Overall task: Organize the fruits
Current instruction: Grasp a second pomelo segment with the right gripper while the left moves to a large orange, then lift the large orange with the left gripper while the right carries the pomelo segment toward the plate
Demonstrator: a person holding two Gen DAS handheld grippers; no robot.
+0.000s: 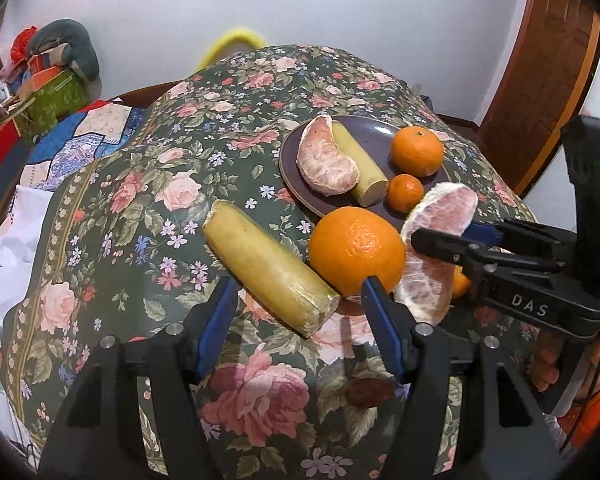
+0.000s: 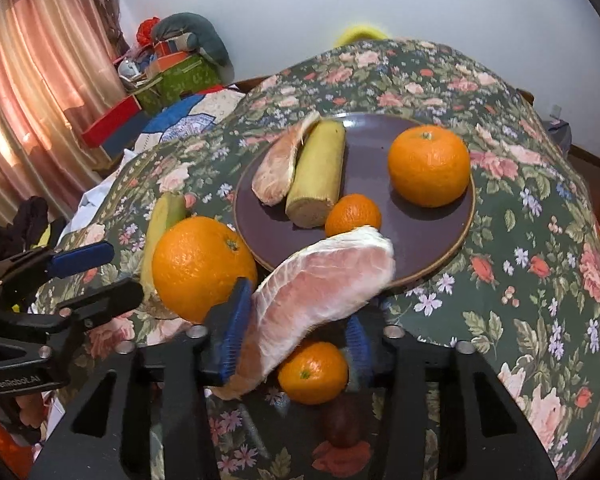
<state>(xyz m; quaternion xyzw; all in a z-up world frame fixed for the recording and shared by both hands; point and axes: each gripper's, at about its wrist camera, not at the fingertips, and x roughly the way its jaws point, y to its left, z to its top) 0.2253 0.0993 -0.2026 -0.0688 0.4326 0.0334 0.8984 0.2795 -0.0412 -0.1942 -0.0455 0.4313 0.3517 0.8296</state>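
Observation:
A purple plate [image 1: 364,128] [image 2: 428,236] holds a pomelo wedge [image 1: 326,160] [image 2: 282,168], a yellow cane piece [image 1: 360,164] [image 2: 318,176], a big mandarin [image 1: 418,151] [image 2: 430,166] and a small mandarin [image 1: 405,193] [image 2: 353,215]. My right gripper [image 2: 296,340] [image 1: 456,236] is shut on a second pomelo wedge [image 2: 320,284] [image 1: 440,224], held at the plate's near rim. Below it lies a small mandarin [image 2: 313,372]. My left gripper [image 1: 300,320] [image 2: 100,276] is open, its jaws astride the end of a second cane piece [image 1: 268,268] [image 2: 166,216]. A large orange [image 1: 356,250] [image 2: 202,266] sits beside it.
The table wears a floral cloth [image 1: 160,200] [image 2: 540,240]. A dark date-like fruit [image 2: 342,424] [image 1: 370,394] lies near the front. Boxes and cushions [image 1: 48,80] [image 2: 168,68] pile up at the left, by a pink curtain [image 2: 40,100]. A wooden door [image 1: 540,60] stands at the right.

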